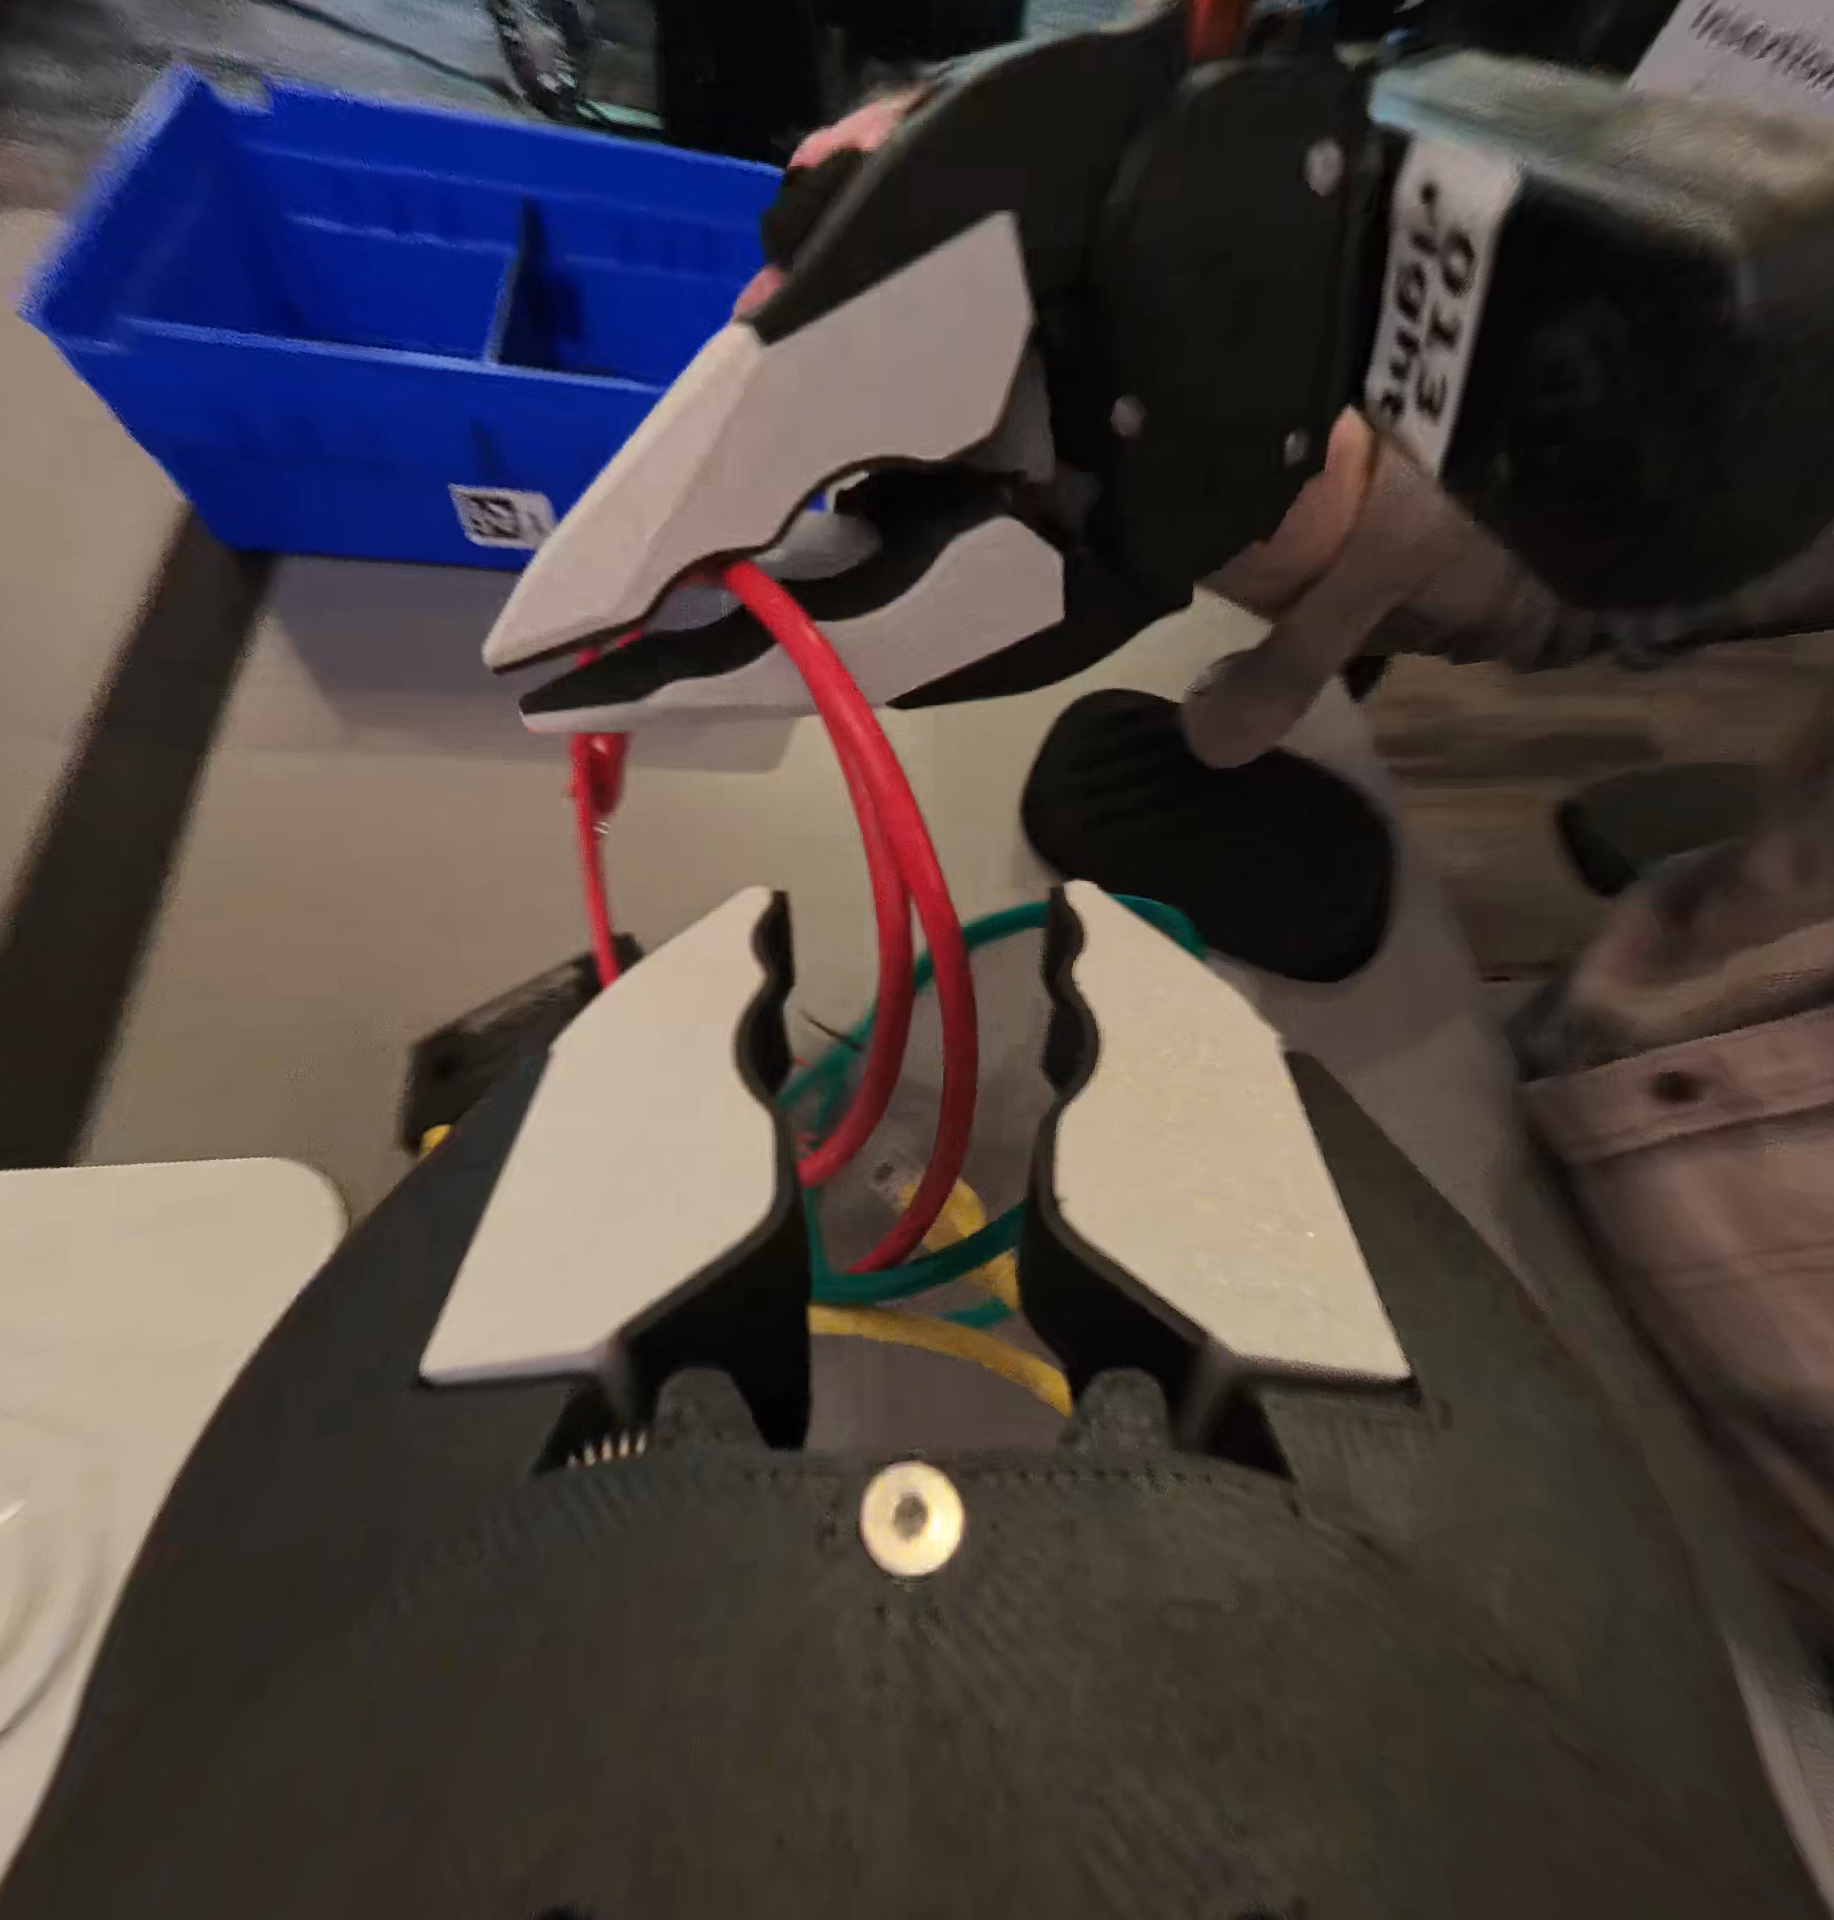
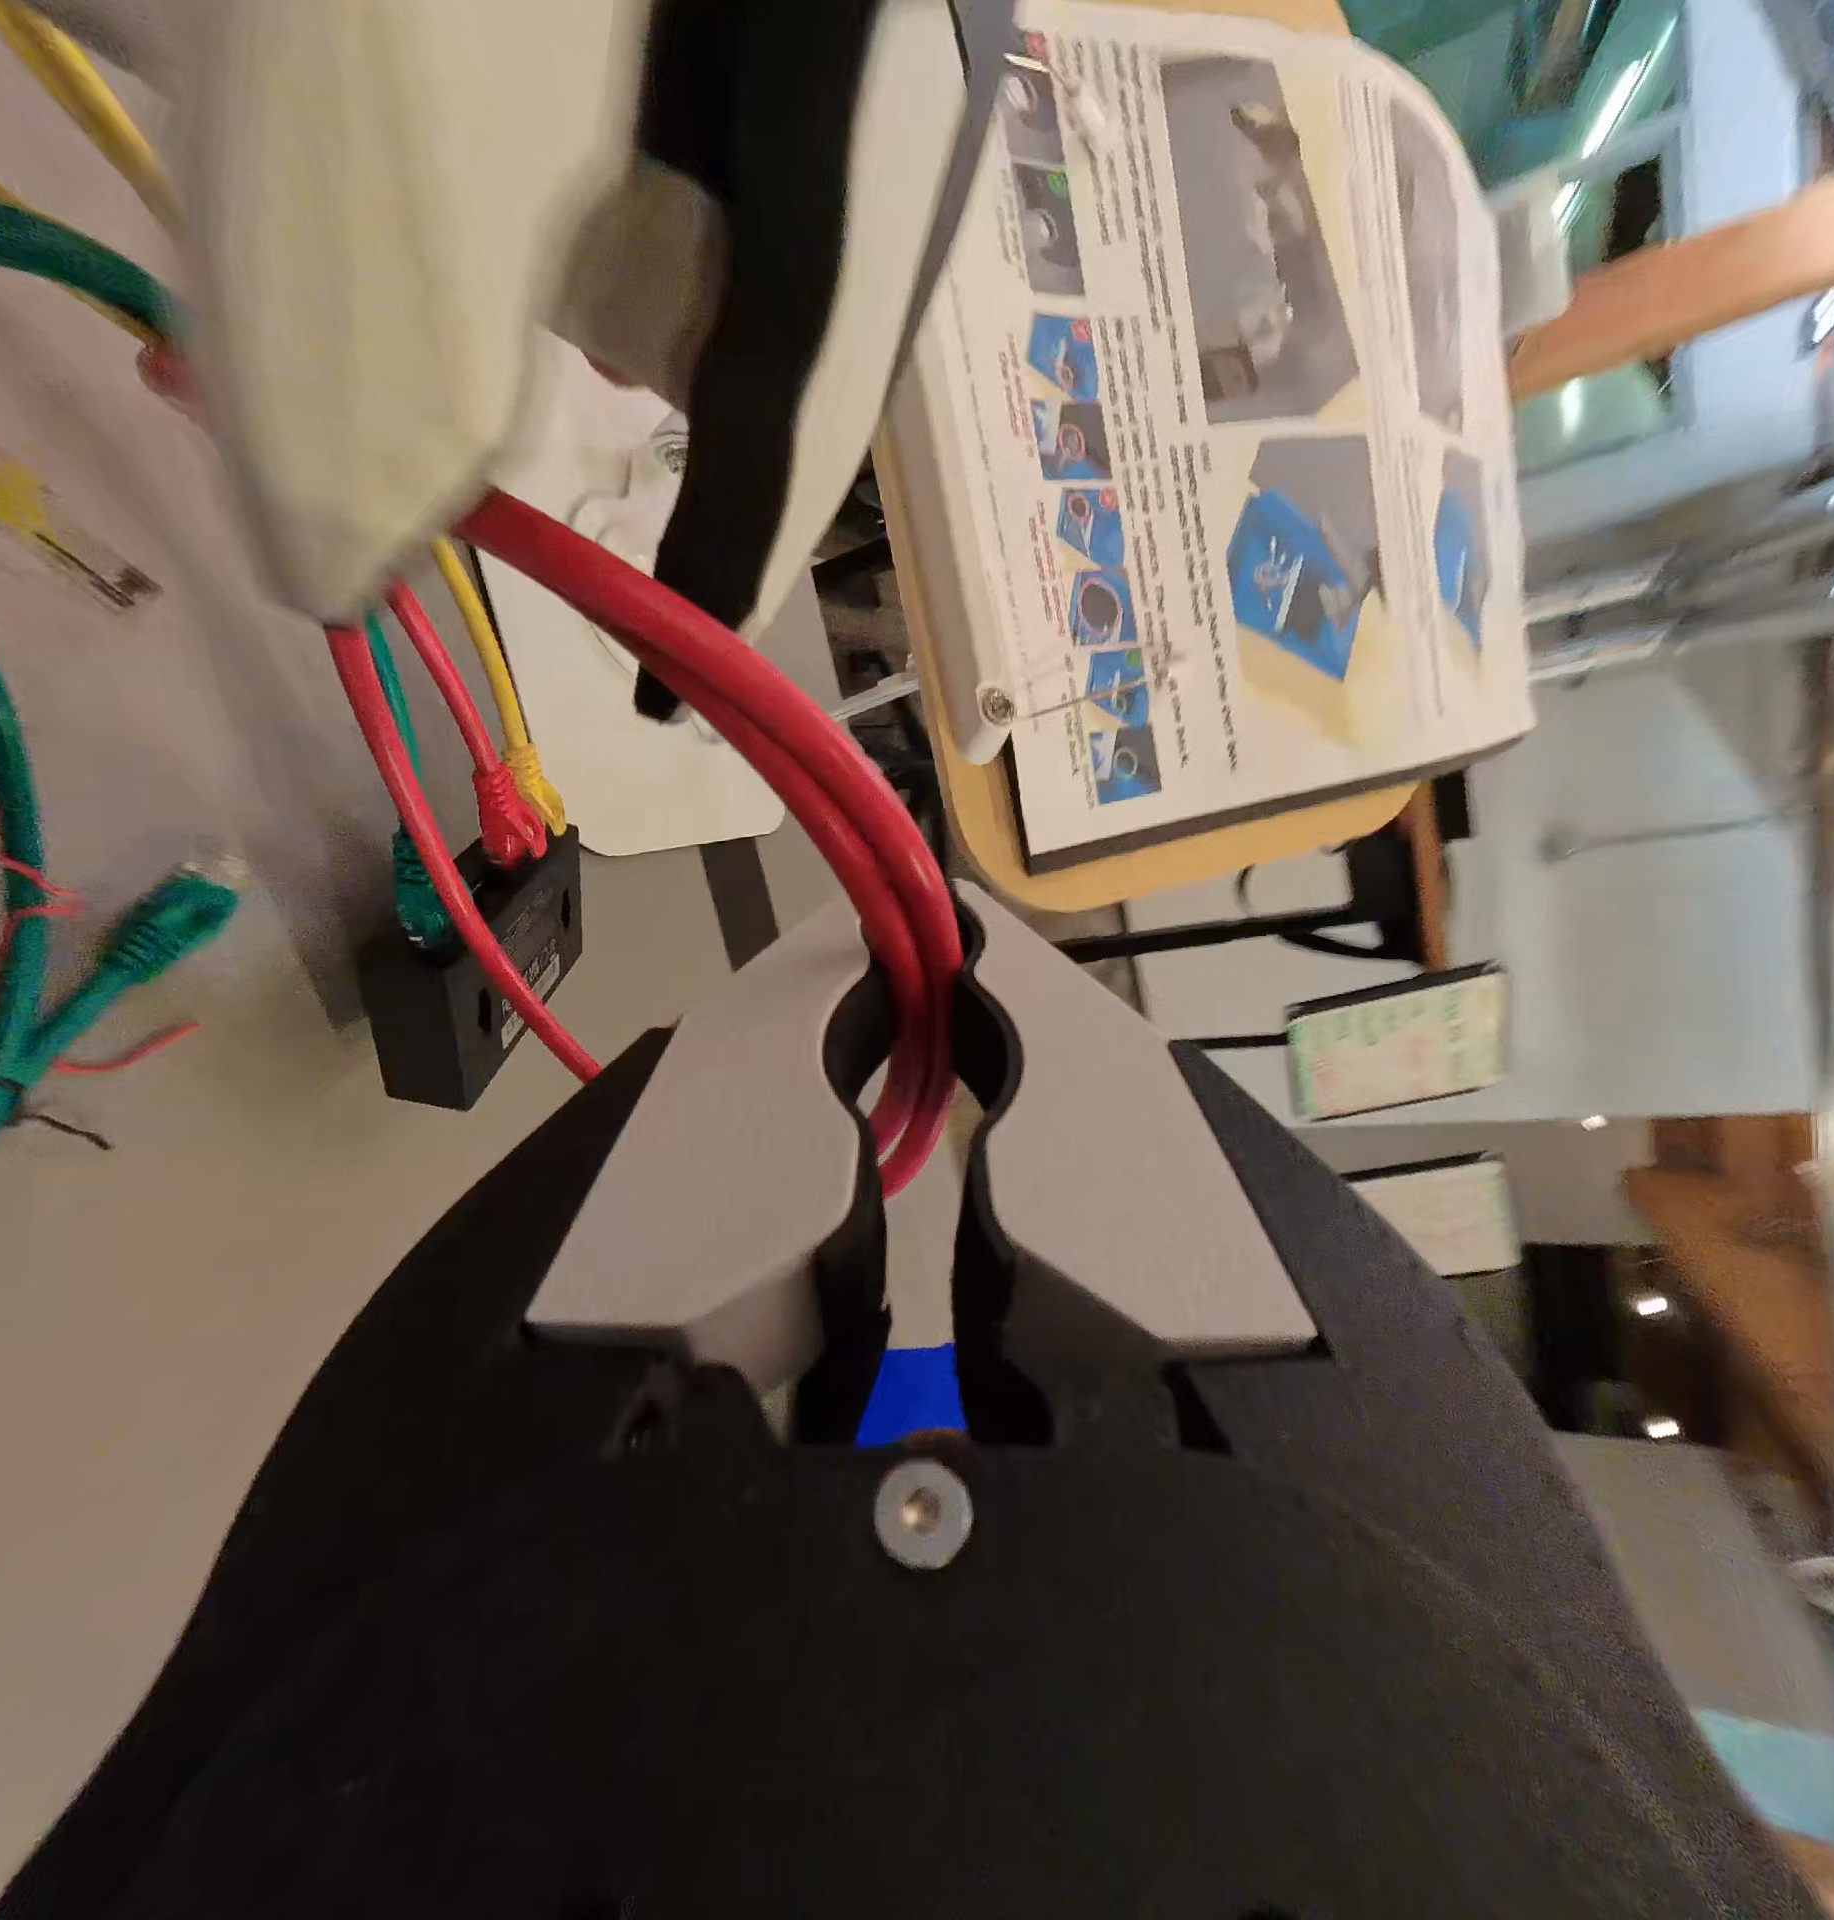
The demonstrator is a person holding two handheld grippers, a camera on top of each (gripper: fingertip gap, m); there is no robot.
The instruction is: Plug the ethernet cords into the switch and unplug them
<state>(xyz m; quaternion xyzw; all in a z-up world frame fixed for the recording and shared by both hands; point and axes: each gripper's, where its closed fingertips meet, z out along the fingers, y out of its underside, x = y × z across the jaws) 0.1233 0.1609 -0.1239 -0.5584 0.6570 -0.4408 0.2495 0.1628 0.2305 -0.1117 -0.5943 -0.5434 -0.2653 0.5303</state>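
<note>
The left gripper [image 1: 918, 935] is being held with its grey fingers [image 1: 632, 1143] spread apart, nothing being gripped between them. The right gripper [image 2: 963, 940] is being kept closed, its jaws meeting at the tips and a doubled loop being pinched in the notch between them. In the left wrist view, the right gripper [image 1: 539, 675] is being carried tilted downward by a hand [image 1: 1339, 582] wrapped around its black body.

A pale tabletop [image 1: 300, 852] carries a divided blue bin [image 1: 373, 332] at ten o'clock, while a tan board holding printed sheets [image 2: 1245, 416] sits at one o'clock.
</note>
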